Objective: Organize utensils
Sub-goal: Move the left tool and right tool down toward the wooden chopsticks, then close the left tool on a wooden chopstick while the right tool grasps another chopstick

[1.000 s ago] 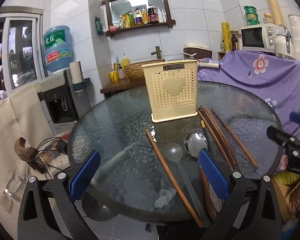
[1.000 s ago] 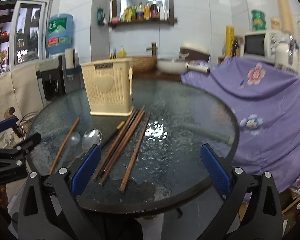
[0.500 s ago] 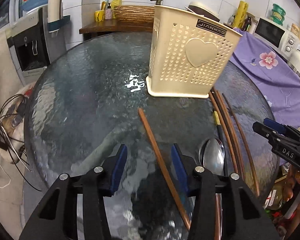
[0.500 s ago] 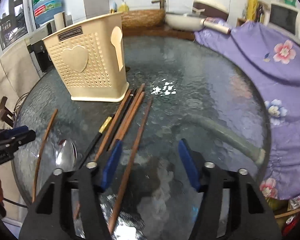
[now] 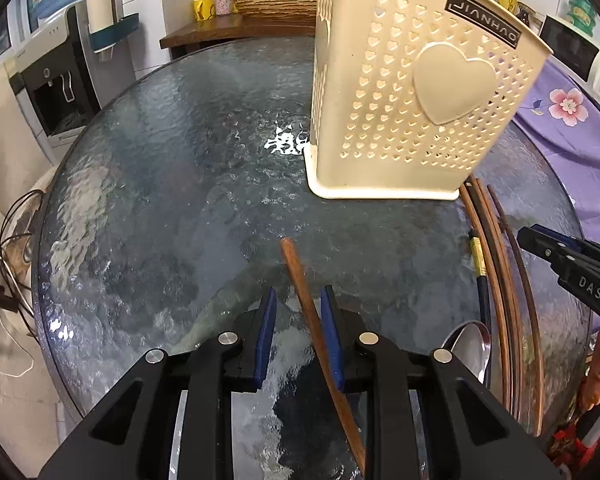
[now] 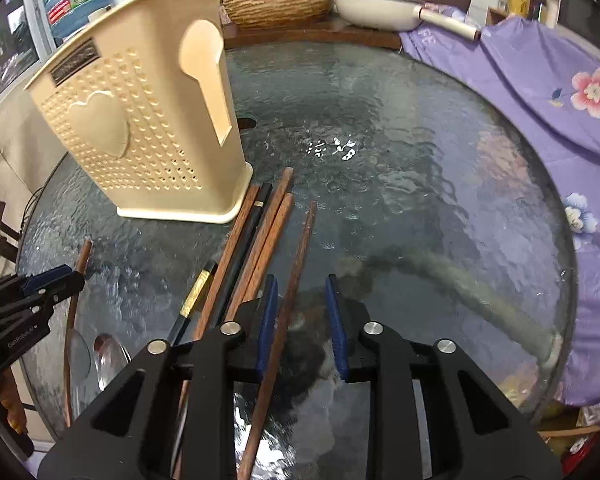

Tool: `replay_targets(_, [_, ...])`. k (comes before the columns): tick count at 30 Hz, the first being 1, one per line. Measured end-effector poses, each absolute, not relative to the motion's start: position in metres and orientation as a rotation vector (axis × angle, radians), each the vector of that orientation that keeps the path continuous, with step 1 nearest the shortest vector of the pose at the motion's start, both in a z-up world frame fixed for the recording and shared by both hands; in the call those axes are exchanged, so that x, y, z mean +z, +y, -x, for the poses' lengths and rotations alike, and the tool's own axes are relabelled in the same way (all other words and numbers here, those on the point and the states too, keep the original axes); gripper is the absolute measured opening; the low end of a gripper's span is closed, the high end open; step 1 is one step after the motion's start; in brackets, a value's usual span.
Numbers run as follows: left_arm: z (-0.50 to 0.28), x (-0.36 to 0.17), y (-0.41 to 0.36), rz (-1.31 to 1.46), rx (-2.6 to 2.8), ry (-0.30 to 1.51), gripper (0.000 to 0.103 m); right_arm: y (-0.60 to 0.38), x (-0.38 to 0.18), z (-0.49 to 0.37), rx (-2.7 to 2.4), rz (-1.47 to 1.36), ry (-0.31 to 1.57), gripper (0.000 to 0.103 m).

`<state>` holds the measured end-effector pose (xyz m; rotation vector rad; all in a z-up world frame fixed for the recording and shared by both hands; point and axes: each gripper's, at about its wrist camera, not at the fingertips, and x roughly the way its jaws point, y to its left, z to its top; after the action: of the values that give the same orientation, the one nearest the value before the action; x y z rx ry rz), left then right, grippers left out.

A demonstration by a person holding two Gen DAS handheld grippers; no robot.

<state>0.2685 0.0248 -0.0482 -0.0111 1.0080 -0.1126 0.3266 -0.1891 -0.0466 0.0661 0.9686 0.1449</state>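
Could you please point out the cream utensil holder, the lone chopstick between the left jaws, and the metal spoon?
utensil holder (image 5: 440,92), left wrist view, raised heart.
lone chopstick (image 5: 296,270), left wrist view, upper shaft.
metal spoon (image 5: 470,346), left wrist view, bowl.

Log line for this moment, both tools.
left tool: open, straddling lone chopstick | right tool: open, straddling rightmost chopstick | holder: upright

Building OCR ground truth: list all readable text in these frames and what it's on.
"JIANHAO": black plate on the cream utensil holder.
"DAS": side of the right tongs, cut off at the frame edge.
"GenRobot.AI": side of the left tongs, small, uncertain.
Water jug label: print too blurred to read.
Holder's plate in the right wrist view: blurred.
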Motion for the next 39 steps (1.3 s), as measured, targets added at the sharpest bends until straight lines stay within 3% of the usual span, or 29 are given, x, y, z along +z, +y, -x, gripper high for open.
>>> replay_targets(12, [-0.289, -0.047, 0.011, -0.045, -0.104, 1.023, 0.018, -0.18, -0.055, -0.348, 0.146, -0.053, 0.995, 0.015])
replay_targets(15, [-0.289, -0.048, 0.006, -0.067, -0.094, 1.011, 0.017, -0.178, -0.056, -0.35, 0.135, -0.025, 0.987, 0.009])
replay_targets(20, [-0.285, -0.05, -0.005, -0.094, -0.081, 0.98, 0.011, -0.173, -0.057, -0.348, 0.131, -0.012, 0.974, 0.009])
replay_targets(39, [-0.288, -0.046, -0.016, -0.053, -0.121, 0.942, 0.007, -0.189, -0.05, -0.351, 0.206, -0.154, 0.94, 0.006])
